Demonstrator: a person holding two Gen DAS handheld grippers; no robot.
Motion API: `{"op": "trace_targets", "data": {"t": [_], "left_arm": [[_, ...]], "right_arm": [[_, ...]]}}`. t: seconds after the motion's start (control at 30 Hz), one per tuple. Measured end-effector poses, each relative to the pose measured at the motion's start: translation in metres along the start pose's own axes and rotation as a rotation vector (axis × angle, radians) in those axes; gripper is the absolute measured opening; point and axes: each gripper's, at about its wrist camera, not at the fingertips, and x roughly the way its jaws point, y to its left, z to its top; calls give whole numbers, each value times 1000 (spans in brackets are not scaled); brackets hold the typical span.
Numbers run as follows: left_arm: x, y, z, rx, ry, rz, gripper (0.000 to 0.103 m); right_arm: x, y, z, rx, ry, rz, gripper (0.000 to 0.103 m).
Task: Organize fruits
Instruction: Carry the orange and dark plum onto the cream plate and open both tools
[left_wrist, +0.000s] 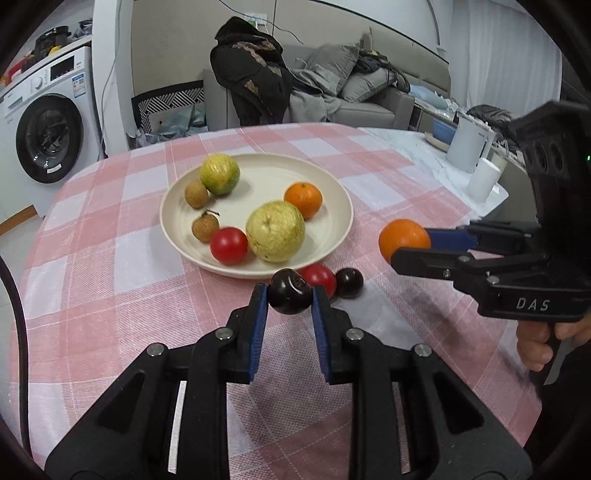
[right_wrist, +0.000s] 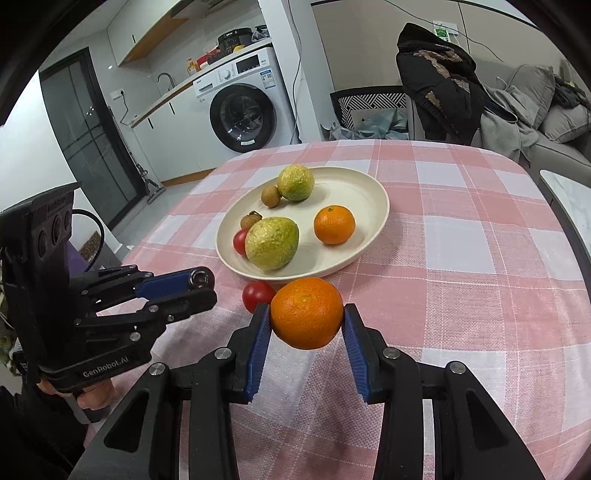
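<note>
- Two oranges: one (left_wrist: 303, 199) on the plate, one (left_wrist: 403, 239) in the tongs.
- Two red tomatoes (left_wrist: 229, 245) (left_wrist: 318, 277).
- Two dark plums (left_wrist: 290, 291) (left_wrist: 349, 283).
- Two green-yellow fruits (left_wrist: 219, 173) (left_wrist: 275, 231).
- Two small brown fruits (left_wrist: 197, 194) (left_wrist: 205, 228).
- One plate (left_wrist: 334, 236).

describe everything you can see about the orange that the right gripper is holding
The orange is round, bright orange with a dimpled, slightly glossy peel and a small navel mark on top. It looks whole and unpeeled. The right gripper is shut on it, a blue ribbed pad pressed against each side. It appears lifted off the pink checked tablecloth, just short of the cream plate. Only the pads touch it.
</note>
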Motion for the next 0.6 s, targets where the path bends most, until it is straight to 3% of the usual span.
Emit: {"op": "trace_targets", "data": {"t": [0.6], "left_arm": [[-9, 35, 32, -87, -67, 29, 21]], "right_arm": [[8, -5, 32, 49, -60, -9, 40]]}}
